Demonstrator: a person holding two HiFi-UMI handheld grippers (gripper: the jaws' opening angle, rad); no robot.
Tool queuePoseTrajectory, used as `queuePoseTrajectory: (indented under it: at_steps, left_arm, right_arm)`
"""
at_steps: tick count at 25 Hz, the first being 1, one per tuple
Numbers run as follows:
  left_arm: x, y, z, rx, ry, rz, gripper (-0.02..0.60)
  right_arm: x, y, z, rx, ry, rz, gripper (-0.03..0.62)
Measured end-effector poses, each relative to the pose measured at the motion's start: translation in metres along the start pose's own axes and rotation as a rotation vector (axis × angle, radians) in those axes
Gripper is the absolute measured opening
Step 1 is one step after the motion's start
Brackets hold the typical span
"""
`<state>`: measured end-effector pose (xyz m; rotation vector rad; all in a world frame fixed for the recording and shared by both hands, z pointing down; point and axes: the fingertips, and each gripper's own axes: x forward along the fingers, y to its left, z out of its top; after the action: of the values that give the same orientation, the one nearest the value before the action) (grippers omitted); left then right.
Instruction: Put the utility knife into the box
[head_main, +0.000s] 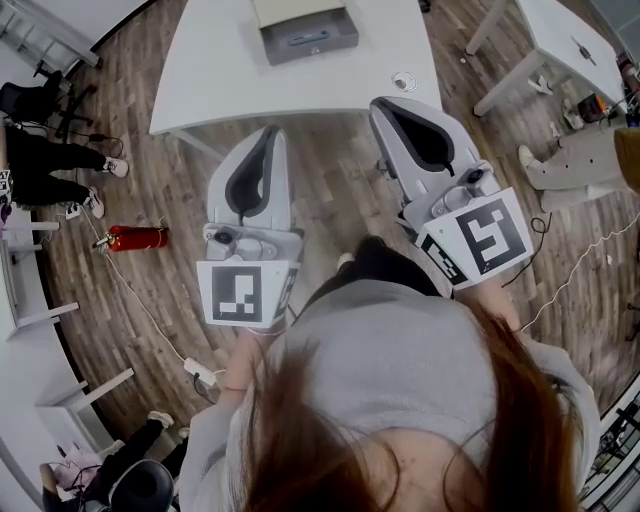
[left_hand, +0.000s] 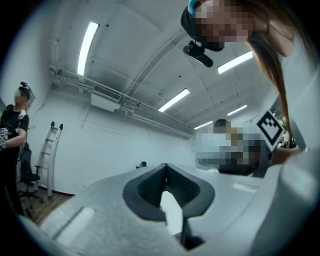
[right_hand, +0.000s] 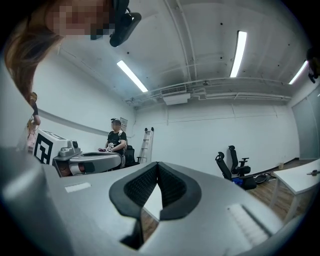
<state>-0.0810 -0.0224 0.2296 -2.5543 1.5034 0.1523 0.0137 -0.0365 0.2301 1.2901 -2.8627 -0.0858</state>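
1. The left gripper (head_main: 272, 132) and right gripper (head_main: 380, 105) are hovering side by side over the wood floor (head_main: 335, 180), short of the bench (head_main: 215, 75).
2. Both sets of fingers (left_hand: 147, 187) are pressing together, pinching nothing.
3. The box (head_main: 290, 48) is sitting on the bench's far part. A bluish thing (head_main: 312, 38), seemingly the knife, is lying in it.

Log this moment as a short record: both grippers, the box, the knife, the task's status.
left gripper: shut, nothing between its jaws, short of the table
right gripper: shut, empty, tip by the table's near edge
table: white, ahead of the person
box: grey, at the table's far side, apart from both grippers
utility knife: not clearly seen; a small bluish item on the box is too small to identify
floor: red fire extinguisher lying at the left
task status: neither gripper holds anything
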Motion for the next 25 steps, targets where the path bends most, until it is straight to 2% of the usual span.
queuePoseTrajectory:
  at_steps: [7,13,19,25]
  left_arm:
    - [-0.017,-0.045,0.012,-0.006,-0.011,-0.021,0.002]
    - [-0.043,-0.113,0.022,-0.020,-0.022,-0.048,0.002]
    - [-0.080,-0.173,0.037,-0.011,-0.024,-0.014,0.002]
    - [-0.116,-0.201,0.041,0.014,0.012,0.035,0.002]
  right_arm:
    - [-0.047,0.008,0.006,0.007,-0.007,-0.003,0.003]
    - [-0.118,0.017,0.009,-0.023,0.005,-0.006,0.003]
    - [-0.189,0.036,0.013,-0.037,-0.001,0.035,0.003]
    - [-0.219,0.046,0.004,0.009,0.004,0.074,0.003]
